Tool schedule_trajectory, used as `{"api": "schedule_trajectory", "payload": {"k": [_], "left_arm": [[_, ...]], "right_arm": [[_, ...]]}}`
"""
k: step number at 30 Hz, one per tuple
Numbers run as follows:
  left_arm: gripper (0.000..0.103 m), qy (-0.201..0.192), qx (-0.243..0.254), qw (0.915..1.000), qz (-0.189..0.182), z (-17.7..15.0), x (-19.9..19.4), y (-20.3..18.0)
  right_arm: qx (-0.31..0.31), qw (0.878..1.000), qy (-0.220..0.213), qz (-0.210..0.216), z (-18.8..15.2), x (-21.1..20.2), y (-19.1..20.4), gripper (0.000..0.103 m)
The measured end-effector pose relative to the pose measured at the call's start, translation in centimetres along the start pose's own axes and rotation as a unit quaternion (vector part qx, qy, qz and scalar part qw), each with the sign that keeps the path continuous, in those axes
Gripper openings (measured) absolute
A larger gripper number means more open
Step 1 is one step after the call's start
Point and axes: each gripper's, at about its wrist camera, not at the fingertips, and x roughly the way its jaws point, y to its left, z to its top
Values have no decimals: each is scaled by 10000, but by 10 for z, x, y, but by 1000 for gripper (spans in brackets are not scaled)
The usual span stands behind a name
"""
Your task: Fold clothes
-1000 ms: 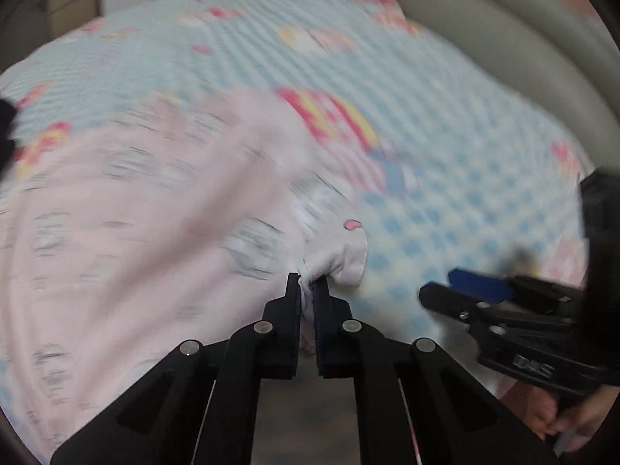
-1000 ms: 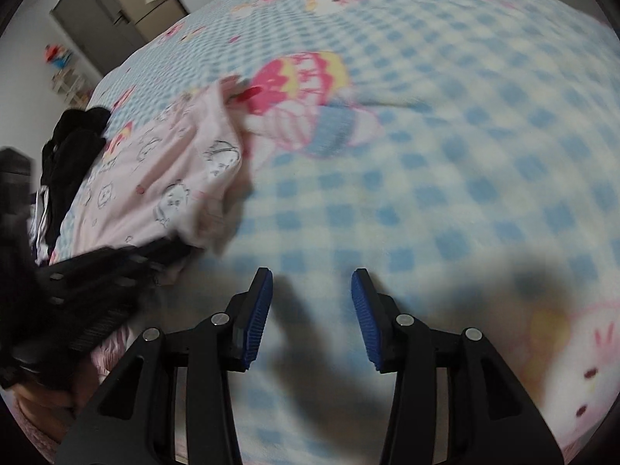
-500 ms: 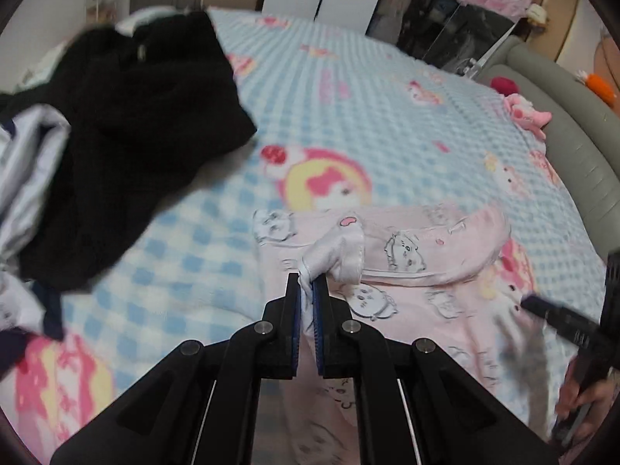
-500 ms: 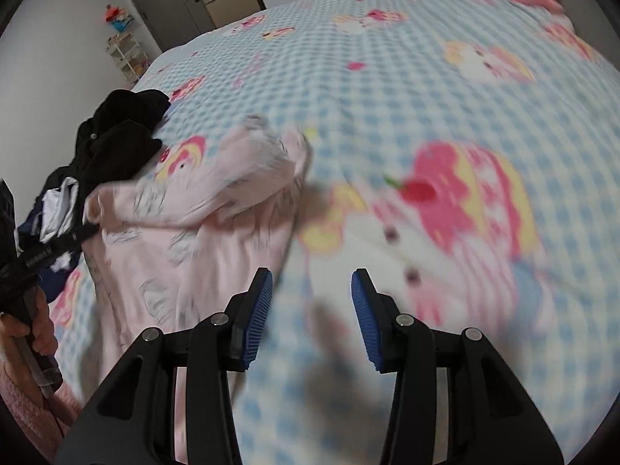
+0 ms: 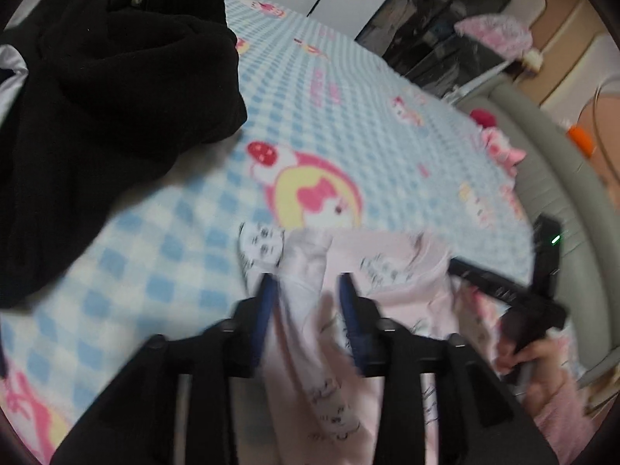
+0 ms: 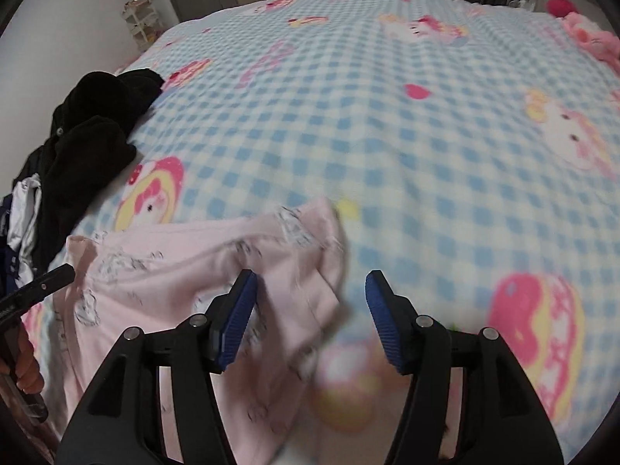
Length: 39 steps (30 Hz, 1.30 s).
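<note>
A pale pink garment (image 5: 372, 310) printed with small cartoon faces lies on a blue-checked blanket (image 5: 341, 116) covering a bed. In the left wrist view my left gripper (image 5: 308, 290) is open, its blue pads either side of the garment's white cuff (image 5: 302, 271), which lies loose between them. In the right wrist view the same pink garment (image 6: 201, 279) spreads to the left and under my right gripper (image 6: 312, 290), which is open above its folded right edge. The right gripper (image 5: 503, 290) also shows at the right of the left wrist view, held by a hand (image 5: 542, 360).
A heap of black clothes (image 5: 97, 97) with a white and navy piece lies at the left of the bed, seen too as the dark pile (image 6: 89, 135). A grey padded bed edge (image 5: 562, 193) curves along the right. Pink plush toys (image 6: 589, 35) sit far right. Cupboards stand behind.
My left gripper has let go of the white cuff and now stands open around it. The sleeve has been laid across the garment. The right gripper has come closer over the garment's right edge.
</note>
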Motion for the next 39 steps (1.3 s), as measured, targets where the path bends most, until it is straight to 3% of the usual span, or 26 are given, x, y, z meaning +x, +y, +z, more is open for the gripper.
{"api": "schedule_trajectory", "payload": {"k": [1, 2, 3, 4, 6, 11, 13, 17, 18, 19, 21, 22, 23, 24, 25, 26, 27, 28, 29, 32, 34, 37, 39], "left_arm": [[41, 96, -55, 9999, -10, 3, 5, 2], [36, 208, -51, 9998, 38, 5, 11, 3], [18, 296, 35, 9995, 130, 6, 17, 1], [10, 338, 185, 9989, 273, 5, 20, -3], [8, 68, 424, 9983, 404, 5, 9, -15], [8, -685, 509, 9946, 595, 14, -21, -26], [8, -708, 520, 9925, 847, 14, -12, -19], [13, -294, 50, 9952, 927, 9, 12, 8], [19, -191, -68, 9953, 947, 8, 18, 14], [24, -87, -186, 9951, 966, 7, 23, 21], [60, -90, -126, 9955, 930, 9, 19, 22], [61, -20, -79, 9958, 913, 9, 20, 22], [59, 102, -64, 9955, 939, 7, 25, 22], [54, 224, -49, 9951, 964, 6, 30, 23], [46, 293, -12, 9949, 969, 5, 34, 21], [30, 309, 47, 9950, 952, 6, 37, 16], [14, 325, 105, 9950, 935, 6, 39, 12], [10, 292, 209, 9949, 940, 10, 40, 6], [8, 209, 357, 9945, 966, 15, 38, -2], [8, 117, 658, 9920, 1073, 33, 38, -16], [9, 469, 616, 9915, 1050, 40, 52, -11], [21, 780, 447, 9903, 1057, 33, 50, -2], [33, 582, 377, 9941, 833, 19, 21, -5]], "right_arm": [[-57, 9999, 62, 77, 2, 4, 2, 58], [-159, 9997, 146, 137, 2, 8, 6, 32], [-284, 9991, 244, 188, 1, 12, 12, 9], [-431, 9985, 301, 162, 0, 14, 18, 9], [-755, 9969, 198, -85, -3, 7, 30, 6], [-625, 9942, -873, 2, 1, -46, 26, 5], [-570, 9939, -931, -160, 2, -38, 23, 5], [-349, 9985, -19, -432, -10, 25, 9, 8], [-227, 9990, -21, -373, -13, 26, 6, 9], [-94, 9994, -174, -294, -14, 19, 3, 12], [8, 9981, -568, -239, -12, 2, 1, 22], [-63, 9974, -645, -306, -8, -1, 2, 25], [-155, 9978, -578, -278, -4, 2, 4, 37], [-203, 9989, -386, -142, 1, 10, 5, 50], [-186, 9997, -175, -60, 4, 21, 5, 56], [-143, 9999, -5, -77, 5, 30, 5, 55], [-99, 9998, 165, -93, 6, 39, 6, 32], [-86, 9997, 175, -135, 6, 41, 8, 14], [-160, 9994, -10, -293, 5, 35, 13, 11], [-505, 9935, -502, -891, 4, 10, 30, 9], [-556, 9930, -355, -976, 8, 14, 28, 10], [-84, 9980, 290, -562, 11, 40, 5, 18], [286, 9990, 171, -283, 6, 25, -4, 23]]}}
